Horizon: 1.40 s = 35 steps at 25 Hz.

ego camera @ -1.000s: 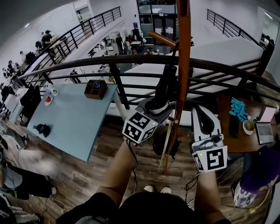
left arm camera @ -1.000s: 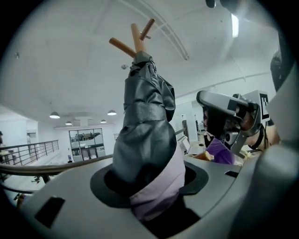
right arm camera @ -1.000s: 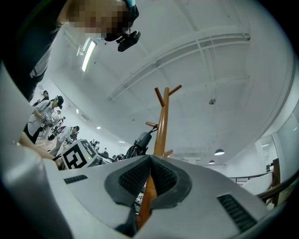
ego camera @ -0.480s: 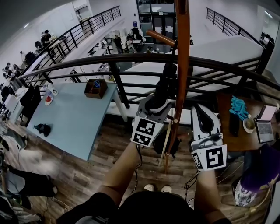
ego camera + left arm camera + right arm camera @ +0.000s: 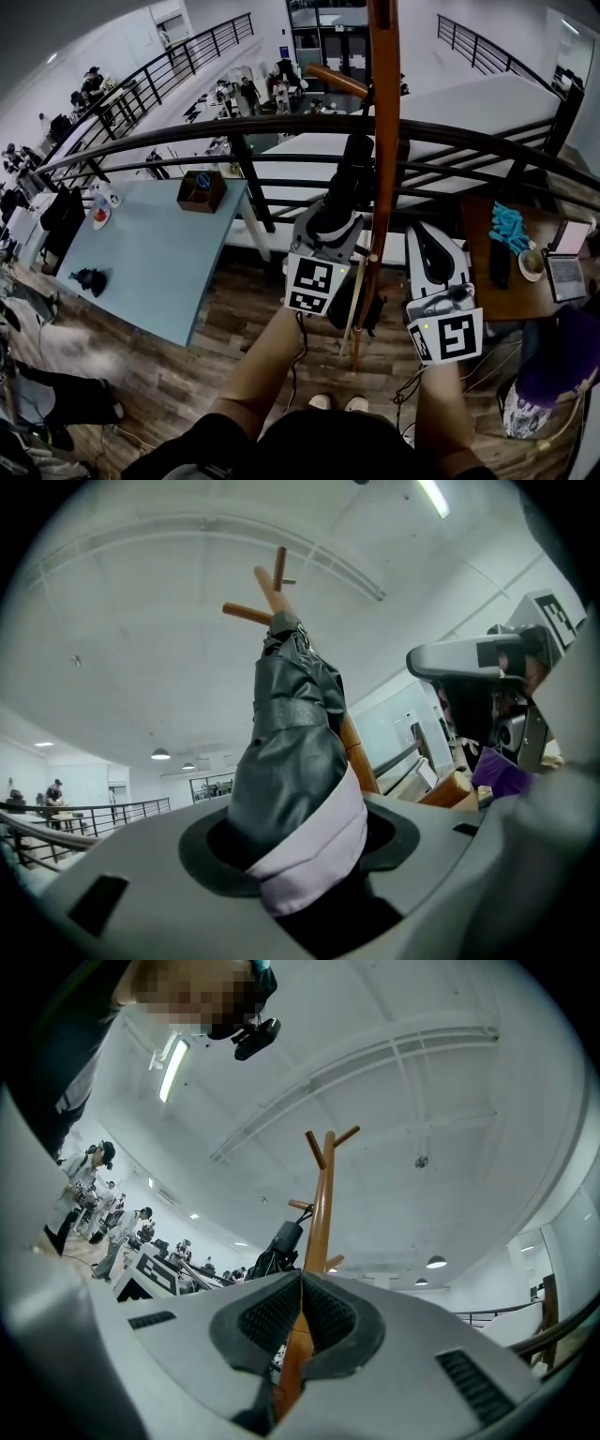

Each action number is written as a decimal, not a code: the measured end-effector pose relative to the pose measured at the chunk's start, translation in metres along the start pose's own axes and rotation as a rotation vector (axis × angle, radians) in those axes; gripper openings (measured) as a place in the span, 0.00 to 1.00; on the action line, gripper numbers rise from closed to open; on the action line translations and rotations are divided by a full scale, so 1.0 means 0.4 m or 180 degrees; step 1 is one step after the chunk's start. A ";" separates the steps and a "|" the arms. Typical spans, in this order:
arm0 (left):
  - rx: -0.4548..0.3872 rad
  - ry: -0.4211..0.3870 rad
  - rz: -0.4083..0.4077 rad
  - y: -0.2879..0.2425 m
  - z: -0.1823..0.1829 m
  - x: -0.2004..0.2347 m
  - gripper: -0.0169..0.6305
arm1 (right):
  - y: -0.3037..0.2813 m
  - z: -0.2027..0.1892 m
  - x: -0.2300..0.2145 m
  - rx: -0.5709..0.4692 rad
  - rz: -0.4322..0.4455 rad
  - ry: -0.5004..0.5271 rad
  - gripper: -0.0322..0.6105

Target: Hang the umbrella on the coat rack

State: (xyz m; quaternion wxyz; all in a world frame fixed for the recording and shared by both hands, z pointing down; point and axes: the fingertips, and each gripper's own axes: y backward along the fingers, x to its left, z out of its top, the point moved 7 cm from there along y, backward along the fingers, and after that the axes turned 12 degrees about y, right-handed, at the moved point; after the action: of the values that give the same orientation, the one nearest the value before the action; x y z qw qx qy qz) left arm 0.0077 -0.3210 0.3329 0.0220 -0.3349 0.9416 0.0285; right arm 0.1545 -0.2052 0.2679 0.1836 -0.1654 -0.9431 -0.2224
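Observation:
The wooden coat rack (image 5: 384,159) stands straight ahead, with one peg (image 5: 336,81) sticking out to the left near its top. My left gripper (image 5: 330,217) is shut on a folded black umbrella (image 5: 349,178), which points up along the left side of the pole. In the left gripper view the umbrella (image 5: 286,761), with a white band round it, fills the jaws; its end lies close to the rack's pegs (image 5: 251,614). In the right gripper view a strap runs from the umbrella (image 5: 279,1243) towards a peg (image 5: 300,1206). My right gripper (image 5: 424,239) is shut and empty, just right of the pole.
A black railing (image 5: 234,131) runs behind the rack. A light blue table (image 5: 159,253) with a wooden box (image 5: 202,190) stands at the left. At the right a brown desk (image 5: 487,300) holds a laptop (image 5: 567,272) and a teal cloth (image 5: 514,230). A dark bag (image 5: 347,305) sits by the rack's foot.
My left gripper has rolled and shifted a little right, towards the pole, with the umbrella in it. The right gripper has stayed put.

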 end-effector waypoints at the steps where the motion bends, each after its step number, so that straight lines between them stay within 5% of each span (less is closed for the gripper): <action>1: 0.0004 -0.0002 -0.0012 -0.001 0.001 0.000 0.42 | -0.001 0.000 0.000 0.0002 0.0003 0.0000 0.10; 17: -0.0025 -0.0084 -0.0129 0.028 0.014 -0.010 0.48 | 0.005 0.014 0.012 0.0016 0.0040 0.0012 0.10; 35: -0.0003 -0.0206 0.0025 0.082 0.020 -0.038 0.54 | 0.043 0.029 0.018 -0.0020 0.0053 0.0000 0.10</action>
State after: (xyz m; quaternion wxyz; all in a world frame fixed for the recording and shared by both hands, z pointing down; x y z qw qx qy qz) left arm -0.0009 -0.2855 0.3271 0.0522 -0.3301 0.9417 0.0399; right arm 0.1516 -0.1834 0.2673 0.1849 -0.1738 -0.9410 -0.2238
